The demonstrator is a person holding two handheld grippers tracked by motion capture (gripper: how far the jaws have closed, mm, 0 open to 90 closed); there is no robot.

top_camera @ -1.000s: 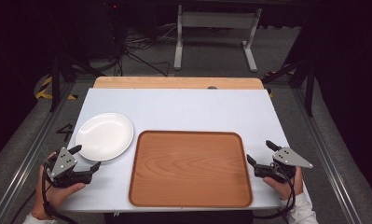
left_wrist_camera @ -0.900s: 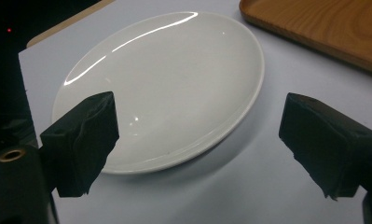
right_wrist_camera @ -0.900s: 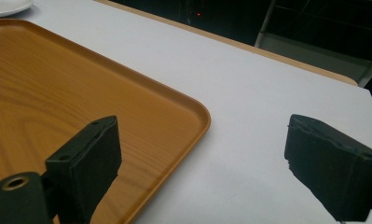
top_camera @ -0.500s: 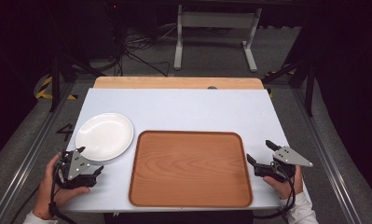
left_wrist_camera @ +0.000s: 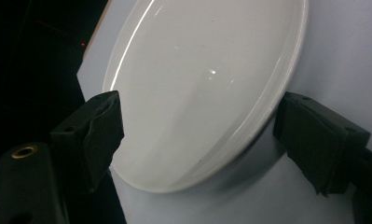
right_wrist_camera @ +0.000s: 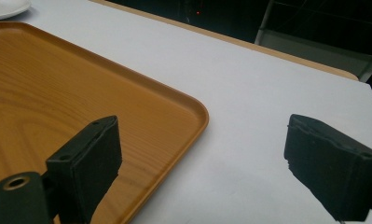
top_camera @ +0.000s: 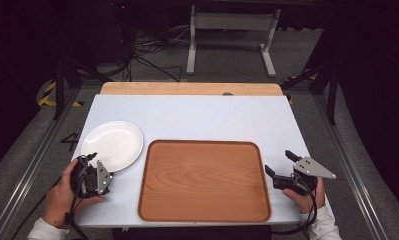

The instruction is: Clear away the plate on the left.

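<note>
Beyond the table [top_camera: 197, 117], a grey metal stand [top_camera: 230, 30], tangled floor cables [top_camera: 137, 52], yellow-black tape [top_camera: 49, 95].

the plate [top_camera: 112, 145] lies on the table [top_camera: 212, 115] just left of the tray [top_camera: 204, 180] — both toward the near edge.

No readable text, labels or nos. anywhere; faint floor mark by table's left edge, illegible.
</note>
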